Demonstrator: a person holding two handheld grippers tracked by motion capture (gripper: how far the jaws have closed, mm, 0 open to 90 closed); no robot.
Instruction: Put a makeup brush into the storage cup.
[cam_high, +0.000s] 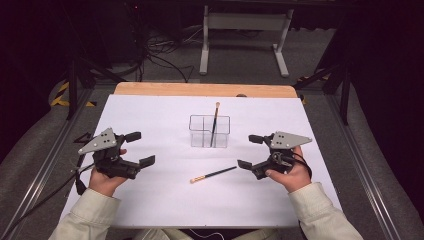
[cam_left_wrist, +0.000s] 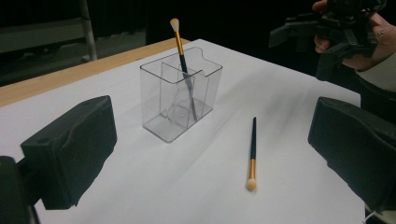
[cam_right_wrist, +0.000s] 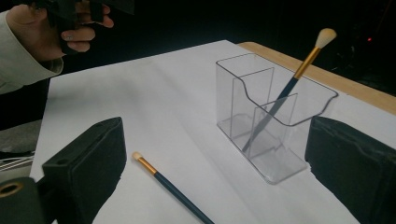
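Evidently the wide-open right gripper (cam_high: 250, 151) is nearing the loose brush (cam_high: 213, 174) lying near the clear holder (cam_high: 209, 132); next, pinching its handle. The left gripper (cam_high: 140, 148) is waiting, gaping.

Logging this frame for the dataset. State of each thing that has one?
left gripper: open, holding nothing, above the sheet.
right gripper: open, holding nothing, its tips near the handle end of the loose brush.
clear organizer: upright on the white sheet, one brush in it.
brush in organizer: standing tilted, bristles up.
loose brush: lying flat on the sheet, outside the organizer, untouched.
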